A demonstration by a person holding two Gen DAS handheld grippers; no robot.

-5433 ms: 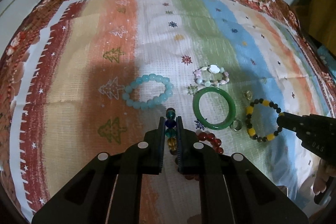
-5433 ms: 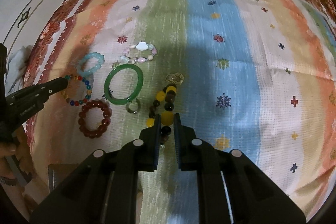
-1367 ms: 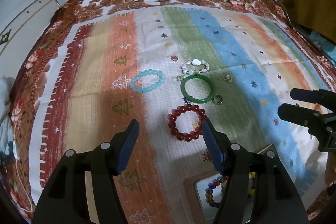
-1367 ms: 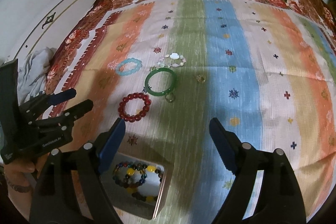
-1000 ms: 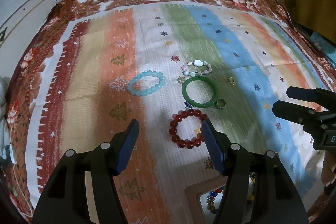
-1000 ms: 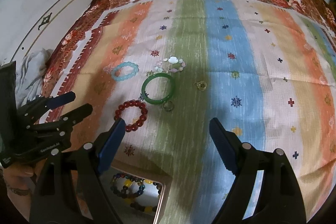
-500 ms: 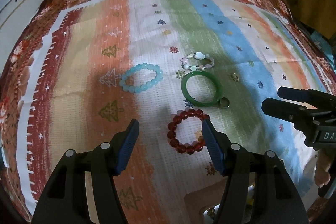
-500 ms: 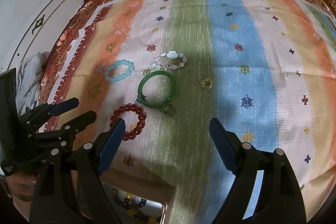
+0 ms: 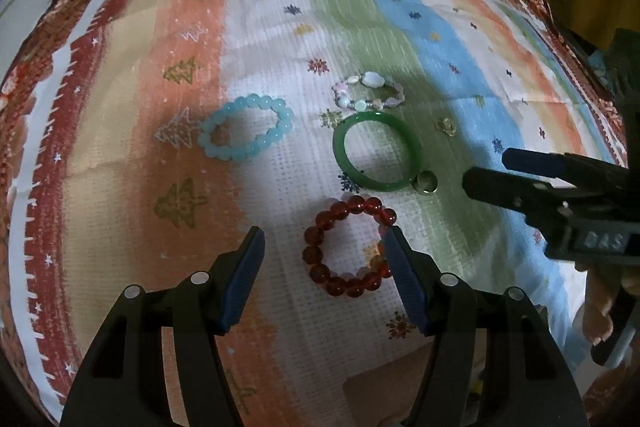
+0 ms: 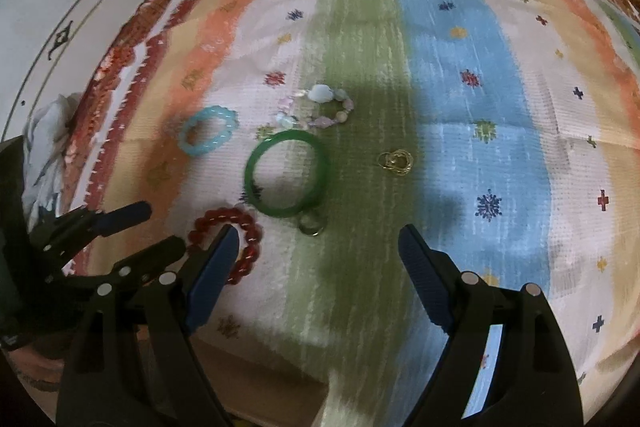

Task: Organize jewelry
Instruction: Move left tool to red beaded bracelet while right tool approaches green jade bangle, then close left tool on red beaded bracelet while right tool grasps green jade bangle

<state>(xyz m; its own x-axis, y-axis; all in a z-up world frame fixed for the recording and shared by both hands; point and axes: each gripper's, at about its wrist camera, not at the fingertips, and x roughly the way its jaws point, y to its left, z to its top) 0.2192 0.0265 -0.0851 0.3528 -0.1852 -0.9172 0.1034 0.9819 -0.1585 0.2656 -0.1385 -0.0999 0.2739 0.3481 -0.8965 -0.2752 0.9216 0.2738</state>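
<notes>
Pickup step: left gripper (image 9: 324, 239) jaws wide apart and empty over the red bead bracelet (image 9: 349, 242), low centre of the left wrist view. Right gripper (image 10: 318, 239) also spread, empty, near the ring (image 10: 311, 223) touching the green bangle (image 10: 287, 174). Next: lower, straddle the beads, close.

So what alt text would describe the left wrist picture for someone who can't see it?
An open left gripper hangs over a dark red bead bracelet on a striped cloth. Beyond lie a green bangle, a pale blue bead bracelet and the right gripper.

green bangle (image 9: 377, 151); dark red bracelet (image 9: 347, 247); striped cloth (image 9: 160, 187)
</notes>
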